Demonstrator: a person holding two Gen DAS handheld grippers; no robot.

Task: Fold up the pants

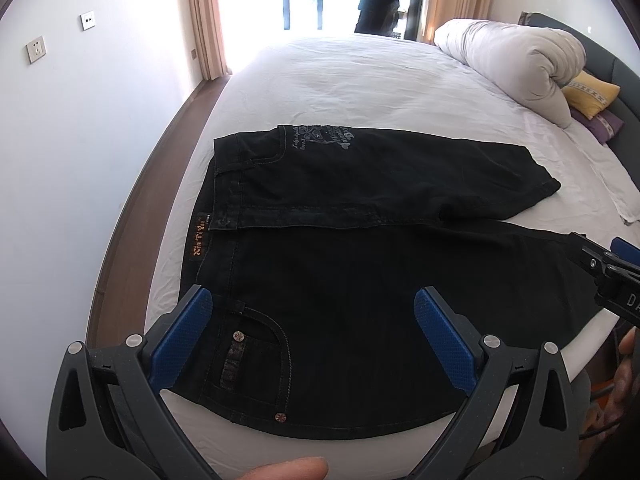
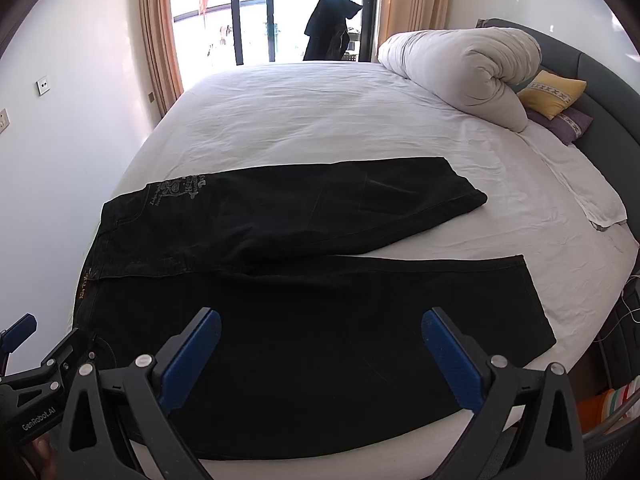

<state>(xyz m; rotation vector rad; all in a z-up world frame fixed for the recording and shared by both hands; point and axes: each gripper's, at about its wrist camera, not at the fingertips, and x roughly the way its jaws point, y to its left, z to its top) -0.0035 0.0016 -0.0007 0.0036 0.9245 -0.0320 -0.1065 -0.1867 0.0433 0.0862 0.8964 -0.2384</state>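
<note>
Black jeans [image 2: 304, 304] lie flat on the white bed sheet [image 2: 320, 120], waistband toward the left bed edge, legs running right; the near leg reaches close to the front edge. Beyond the far leg the sheet is bare up to the rolled duvet [image 2: 464, 68] and yellow pillow [image 2: 554, 92] by the headboard. The left gripper [image 1: 312, 332] hovers over the front pocket, fingers spread wide, holding nothing; the right gripper [image 2: 320, 352] hangs over the near leg, equally wide and empty. Only the left view shows the orange waistband label [image 1: 199, 238] and pocket rivets. The near hem is cut off there; the right view shows both hems.
</note>
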